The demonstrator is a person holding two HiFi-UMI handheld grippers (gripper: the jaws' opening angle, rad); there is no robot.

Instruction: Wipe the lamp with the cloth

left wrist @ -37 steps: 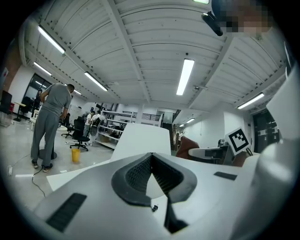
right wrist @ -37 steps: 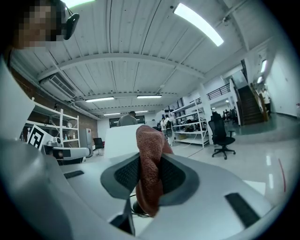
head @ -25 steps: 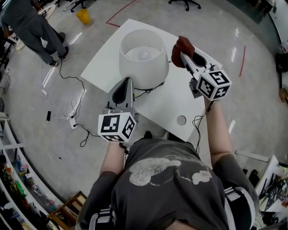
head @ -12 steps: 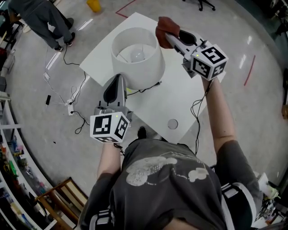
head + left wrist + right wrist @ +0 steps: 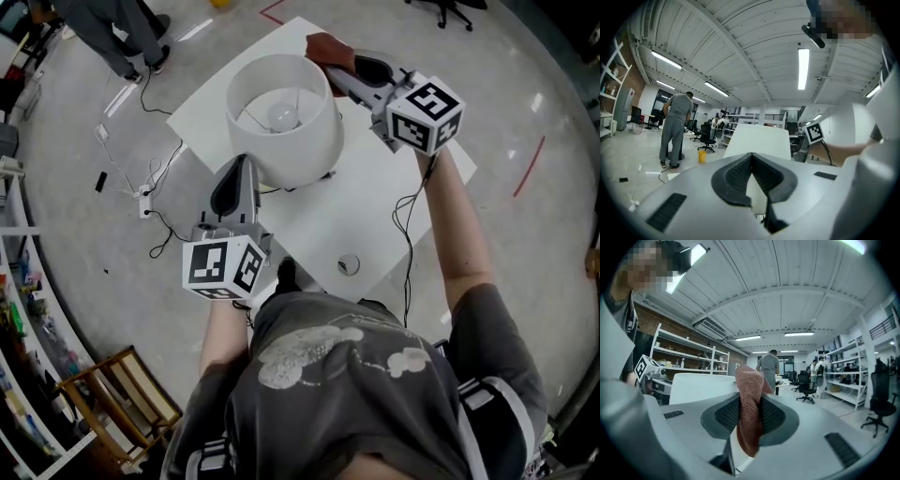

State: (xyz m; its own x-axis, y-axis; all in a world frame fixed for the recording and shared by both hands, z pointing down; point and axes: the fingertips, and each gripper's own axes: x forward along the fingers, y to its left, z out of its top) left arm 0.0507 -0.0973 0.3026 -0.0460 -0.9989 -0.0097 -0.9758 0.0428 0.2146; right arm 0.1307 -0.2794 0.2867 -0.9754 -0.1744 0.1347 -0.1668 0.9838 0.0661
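We see a white lamp (image 5: 281,117) standing on the far left part of a white table (image 5: 375,206). Its wide drum shade is open at the top, and the bulb (image 5: 283,114) shows inside. A dark cord (image 5: 305,183) trails from under the shade across the table, on the near side.

The right gripper (image 5: 336,67) reaches to the far right of the shade. Its 2 jaws are clamped on a rust-brown cloth (image 5: 325,47), and in the right gripper view the cloth fills the gap between the pads and bunches up past the tips. In the head view the cloth sits at the shade's far right rim. We cannot tell whether it presses on the rim or lies just beside it.

The left gripper (image 5: 241,167) points at the near left side of the shade, low down. In the left gripper view its jaws are together with nothing between them, and the white shade stands straight beyond the tips. We cannot tell whether the tips touch it.

A small round disc (image 5: 349,265) lies on the near part of the table, well apart from the lamp. On the floor to the left we see black cables and a power strip (image 5: 145,202). A person (image 5: 122,28) in grey stands at the far left, and a wooden chair (image 5: 122,394) stands at the near left.
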